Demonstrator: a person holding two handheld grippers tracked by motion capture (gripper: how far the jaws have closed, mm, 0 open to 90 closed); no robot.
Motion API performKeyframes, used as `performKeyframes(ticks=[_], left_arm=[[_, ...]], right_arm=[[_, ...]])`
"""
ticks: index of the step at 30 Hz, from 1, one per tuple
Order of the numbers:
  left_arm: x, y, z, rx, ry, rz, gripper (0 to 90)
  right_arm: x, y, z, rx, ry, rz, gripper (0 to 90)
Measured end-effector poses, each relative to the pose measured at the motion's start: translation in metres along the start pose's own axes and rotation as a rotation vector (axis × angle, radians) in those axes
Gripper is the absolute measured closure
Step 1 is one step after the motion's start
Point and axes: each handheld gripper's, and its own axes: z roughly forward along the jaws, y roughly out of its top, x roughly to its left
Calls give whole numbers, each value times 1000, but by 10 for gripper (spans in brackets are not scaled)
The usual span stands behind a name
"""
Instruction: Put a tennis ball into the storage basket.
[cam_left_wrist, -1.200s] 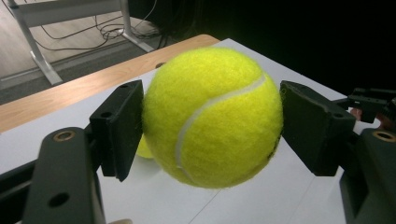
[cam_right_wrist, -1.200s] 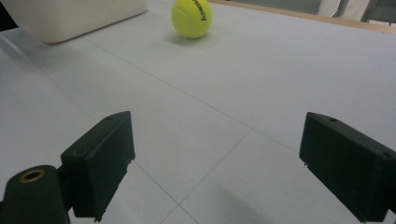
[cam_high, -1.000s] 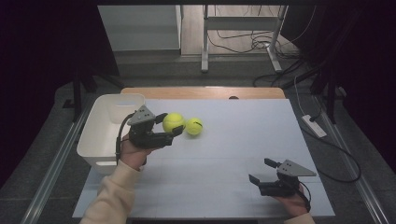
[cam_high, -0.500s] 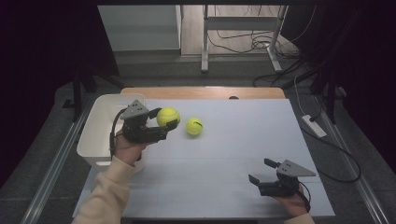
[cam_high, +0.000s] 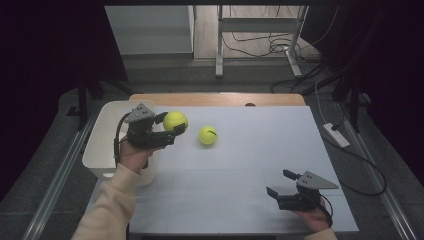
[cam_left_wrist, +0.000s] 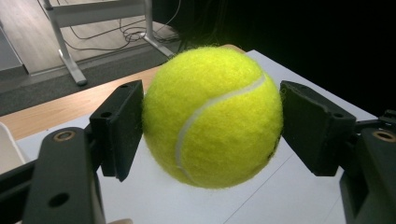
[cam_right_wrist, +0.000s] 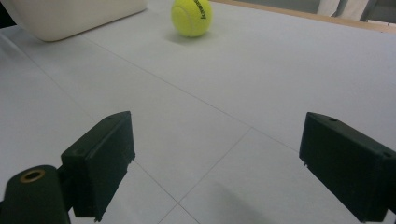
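Left tongs (cam_high: 172, 128) grip a tennis ball (cam_high: 175, 120) raised above the table; right tongs (cam_high: 281, 183) rest low, spread wide.

White bin (cam_high: 102, 150) walling table's (cam_high: 240, 165) left edge, 1 loose tennis ball (cam_high: 207, 135) mid-table, open surface elsewhere

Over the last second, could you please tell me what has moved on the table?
The left gripper, shut on a tennis ball, has lifted it and carried it left toward the white bin. The second ball and the open right gripper stayed put.
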Motion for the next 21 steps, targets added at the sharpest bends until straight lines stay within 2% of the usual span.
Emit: performKeyframes(ticks=[5, 8, 14, 21], left_arm=[[5, 2, -3, 1, 13, -3, 266], [10, 3, -4, 4, 16, -20, 265], [17, 7, -7, 11, 51, -14, 266], [24, 9, -8, 22, 62, -22, 266]], right_arm=[[0, 0, 0, -1, 0, 2, 103], [0, 0, 0, 1, -2, -2, 103], [0, 1, -1, -3, -2, -1, 103], [0, 0, -1, -2, -5, 1, 104]])
